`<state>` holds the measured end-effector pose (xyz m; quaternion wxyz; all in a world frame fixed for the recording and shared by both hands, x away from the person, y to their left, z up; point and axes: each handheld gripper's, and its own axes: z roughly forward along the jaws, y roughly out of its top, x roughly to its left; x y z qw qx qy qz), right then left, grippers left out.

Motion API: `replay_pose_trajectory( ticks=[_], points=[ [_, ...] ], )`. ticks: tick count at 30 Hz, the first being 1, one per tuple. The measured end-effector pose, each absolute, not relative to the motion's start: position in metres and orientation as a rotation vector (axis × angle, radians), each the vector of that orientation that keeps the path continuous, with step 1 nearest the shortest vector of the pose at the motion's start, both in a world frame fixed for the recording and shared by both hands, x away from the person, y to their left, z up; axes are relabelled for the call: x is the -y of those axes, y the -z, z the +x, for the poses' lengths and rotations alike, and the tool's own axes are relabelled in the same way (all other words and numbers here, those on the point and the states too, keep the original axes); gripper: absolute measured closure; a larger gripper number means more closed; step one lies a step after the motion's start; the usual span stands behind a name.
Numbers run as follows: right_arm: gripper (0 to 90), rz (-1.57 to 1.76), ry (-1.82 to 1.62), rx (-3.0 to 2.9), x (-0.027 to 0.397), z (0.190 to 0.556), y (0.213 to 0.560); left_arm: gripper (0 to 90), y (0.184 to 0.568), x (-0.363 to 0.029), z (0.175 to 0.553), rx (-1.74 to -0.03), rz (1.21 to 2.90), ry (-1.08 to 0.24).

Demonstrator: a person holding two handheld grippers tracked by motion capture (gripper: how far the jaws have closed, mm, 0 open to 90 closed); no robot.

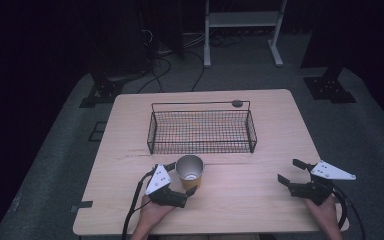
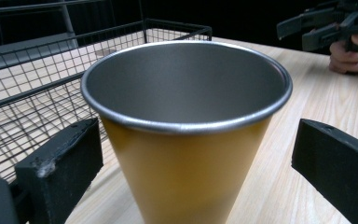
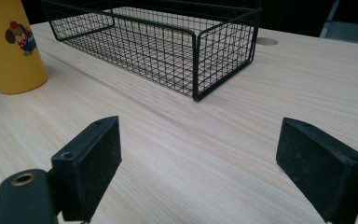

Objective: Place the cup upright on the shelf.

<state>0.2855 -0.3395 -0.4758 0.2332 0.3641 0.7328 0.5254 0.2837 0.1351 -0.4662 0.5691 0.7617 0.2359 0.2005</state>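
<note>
Yellow steel cup [image 1: 190, 171] upright on the wooden table [image 1: 260, 200] near its front edge, just before the wire basket [image 1: 202, 131], framed between the wide-spread jaws of the left gripper [image 1: 180, 178] without visible contact; right gripper [image 1: 293, 171] jaws wide apart, holding nothing, near the front right corner.

The right claw [image 3: 198, 170] gapes over bare table [image 3: 270, 93], wire basket [image 3: 168, 42] ahead, yellow cup [image 3: 11, 46] far left.
</note>
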Motion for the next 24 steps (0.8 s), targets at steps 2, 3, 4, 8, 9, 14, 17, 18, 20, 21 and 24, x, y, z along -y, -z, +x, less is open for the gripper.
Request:
replay_pose_trajectory(
  ticks=[2, 3, 4, 8, 9, 14, 17, 18, 20, 21, 24],
  points=[
    [12.9, 1.0, -1.443, -2.012, 0.34, 0.286, 0.476, 1.0, 0.466, -0.133, 0.284, -0.559, 1.781, -0.467],
    [12.9, 1.002, -1.444, -2.012, 0.34, 0.286, 0.476, 1.0, 0.466, -0.131, 0.285, -0.558, 1.781, -0.468],
    [12.9, 1.002, -1.444, -2.012, 0.34, 0.286, 0.476, 1.0, 0.466, -0.13, 0.286, -0.558, 1.784, -0.472],
    [12.9, 0.998, -1.443, -2.014, 0.339, 0.285, 0.476, 1.0, 0.466, -0.126, 0.289, -0.567, 1.777, -0.473],
    [12.9, 0.998, -1.443, -2.014, 0.339, 0.285, 0.476, 1.0, 0.466, -0.125, 0.289, -0.569, 1.777, -0.472],
    [12.9, 0.996, -1.445, -2.014, 0.34, 0.285, 0.476, 1.0, 0.467, -0.122, 0.292, -0.57, 1.781, -0.484],
    [12.9, 0.998, -1.445, -2.013, 0.34, 0.285, 0.476, 1.0, 0.466, -0.12, 0.294, -0.576, 1.778, -0.485],
    [12.9, 0.999, -1.445, -2.013, 0.34, 0.285, 0.476, 1.0, 0.466, -0.12, 0.294, -0.575, 1.78, -0.489],
    [12.9, 0.997, -1.445, -2.013, 0.34, 0.285, 0.476, 1.0, 0.464, -0.119, 0.296, -0.572, 1.784, -0.503],
    [12.9, 0.997, -1.445, -2.013, 0.34, 0.285, 0.476, 1.0, 0.463, -0.118, 0.298, -0.572, 1.785, -0.503],
    [12.9, 0.999, -1.445, -2.013, 0.34, 0.286, 0.476, 1.3, 0.461, -0.116, 0.3, -0.576, 1.787, -0.504]
  ],
)
